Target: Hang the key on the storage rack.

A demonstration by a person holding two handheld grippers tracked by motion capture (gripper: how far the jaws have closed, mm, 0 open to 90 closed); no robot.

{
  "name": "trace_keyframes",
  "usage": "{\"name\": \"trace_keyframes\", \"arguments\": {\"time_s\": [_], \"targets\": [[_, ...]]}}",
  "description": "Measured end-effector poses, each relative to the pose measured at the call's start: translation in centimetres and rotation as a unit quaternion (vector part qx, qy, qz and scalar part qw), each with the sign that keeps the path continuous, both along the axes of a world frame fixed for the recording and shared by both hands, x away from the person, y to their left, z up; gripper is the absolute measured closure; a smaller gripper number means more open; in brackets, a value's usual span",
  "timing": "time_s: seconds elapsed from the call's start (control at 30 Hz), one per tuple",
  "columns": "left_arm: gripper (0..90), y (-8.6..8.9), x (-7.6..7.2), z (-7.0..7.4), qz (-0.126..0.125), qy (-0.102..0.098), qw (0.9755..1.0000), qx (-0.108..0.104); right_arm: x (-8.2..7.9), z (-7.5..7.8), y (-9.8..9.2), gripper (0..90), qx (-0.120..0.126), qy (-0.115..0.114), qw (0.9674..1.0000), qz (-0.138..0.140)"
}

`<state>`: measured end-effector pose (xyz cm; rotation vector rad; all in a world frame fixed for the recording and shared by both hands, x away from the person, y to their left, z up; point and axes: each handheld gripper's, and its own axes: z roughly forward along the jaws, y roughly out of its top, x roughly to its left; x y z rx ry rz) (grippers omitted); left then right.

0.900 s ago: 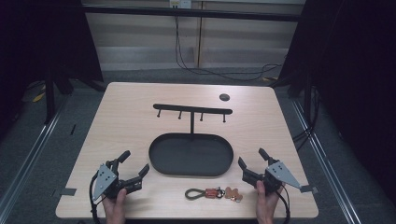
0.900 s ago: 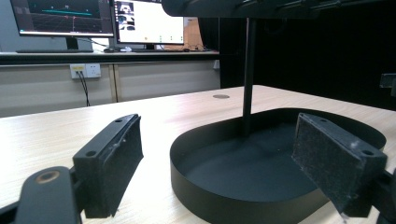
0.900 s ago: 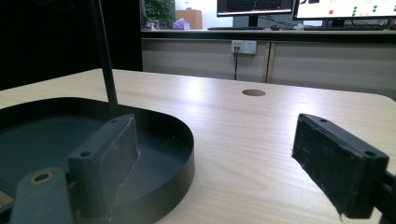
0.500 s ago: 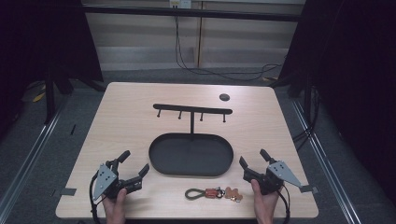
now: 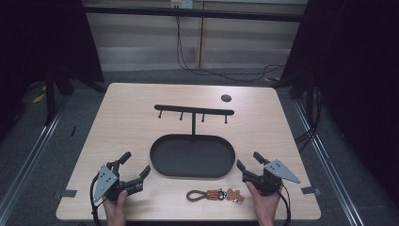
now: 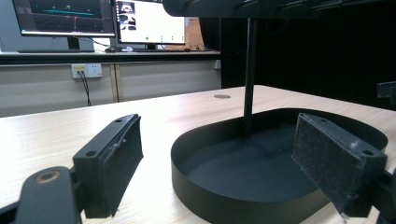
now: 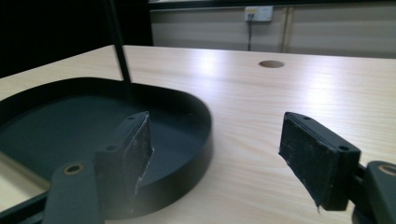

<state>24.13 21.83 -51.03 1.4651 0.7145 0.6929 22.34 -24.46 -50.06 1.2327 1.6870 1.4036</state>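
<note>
Claws first: the left claw (image 5: 133,169) is spread wide with nothing between its jaws, held low over the near left corner of the bench (image 5: 127,122), its tips aimed toward the tray (image 5: 162,167). The right claw (image 5: 249,162) is likewise wide apart and empty, low over the near right corner, angled toward the tray's other end. Neither touches anything. In both gripper views the jaws are flat black blocks faced with dull, slightly scuffed pads

The tray is a shallow black oval with a low upright wall and a matte floor, sitting at the middle of the bench between the two claws. From its far side rises a thin black post (image 5: 193,125) carrying a horizontal bar (image 5: 194,109) with four short pegs hanging beneath

At the near edge, between the person's hands, lies a keychain (image 5: 215,194): an olive cord loop, a reddish-orange middle piece and a small tan tag, laid flat, just in front of the tray and apart from it

The bench is pale wood-grain laminate with rounded corners and a small dark round hole (image 5: 226,98) near its far right
</note>
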Motion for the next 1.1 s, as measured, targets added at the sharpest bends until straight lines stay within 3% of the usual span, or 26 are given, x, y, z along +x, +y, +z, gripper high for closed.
{"name": "trace_keyframes", "arguments": {"time_s": [0.1,0.27,0.4,0.43,0.47,0.53,0.63,0.67,0.83,0.87,0.93,0.97,1.0,1.03,1.1], "targets": [[15.7,0.0,0.0,0.0,0.0,0.0,1.0,0.0,0.1,0.4,0.3,27.2,0.006,0.013,0.9996,0.025],[15.7,0.0,0.0,0.0,0.0,0.0,1.0,0.0,0.4,1.6,1.5,32.4,-0.011,0.025,0.9976,0.063],[15.7,0.0,0.0,0.0,0.003,0.001,1.0,-0.002,0.5,2.0,2.6,36.7,-0.04,0.04,0.9944,0.09],[15.7,0.0,0.0,0.0,0.003,0.001,1.0,-0.002,0.5,2.0,2.6,36.7,-0.04,0.04,0.9944,0.09],[15.7,0.0,0.0,0.0,-0.001,0.0,1.0,0.001,0.8,2.2,3.2,36.8,-0.036,0.059,0.9909,0.115],[15.7,0.0,0.0,0.0,-0.001,-0.001,1.0,0.002,0.8,2.5,3.7,37.0,-0.036,0.065,0.9897,0.122],[15.7,0.0,0.0,0.0,0.002,0.001,1.0,0.001,0.6,2.8,4.2,38.4,-0.023,0.055,0.9879,0.143],[15.7,0.0,0.0,0.0,0.003,0.001,1.0,-0.003,1.0,3.0,4.7,37.6,-0.012,0.071,0.9829,0.17],[15.7,0.0,0.0,0.0,0.002,0.0,1.0,0.001,1.3,3.9,6.2,42.3,-0.048,0.093,0.9744,0.199],[15.7,0.0,0.0,0.0,0.002,0.0,1.0,0.001,1.3,3.9,6.2,42.3,-0.048,0.093,0.9744,0.199],[15.7,0.0,0.0,0.0,-0.001,-0.001,1.0,0.003,1.5,4.1,7.1,44.8,-0.061,0.102,0.9686,0.218],[15.7,0.0,0.0,0.0,-0.001,-0.001,1.0,0.003,1.5,4.1,7.1,44.8,-0.061,0.102,0.9686,0.218],[15.7,0.0,0.0,0.0,0.002,0.0,1.0,0.001,1.7,4.4,7.6,47.6,-0.062,0.11,0.9642,0.233],[15.7,0.0,0.0,0.0,0.002,0.0,1.0,0.001,1.7,4.4,7.6,47.6,-0.062,0.11,0.9642,0.233],[15.7,0.0,0.0,0.0,0.002,0.0,1.0,0.001,1.8,4.8,8.3,52.2,-0.075,0.119,0.9563,0.257]]}}
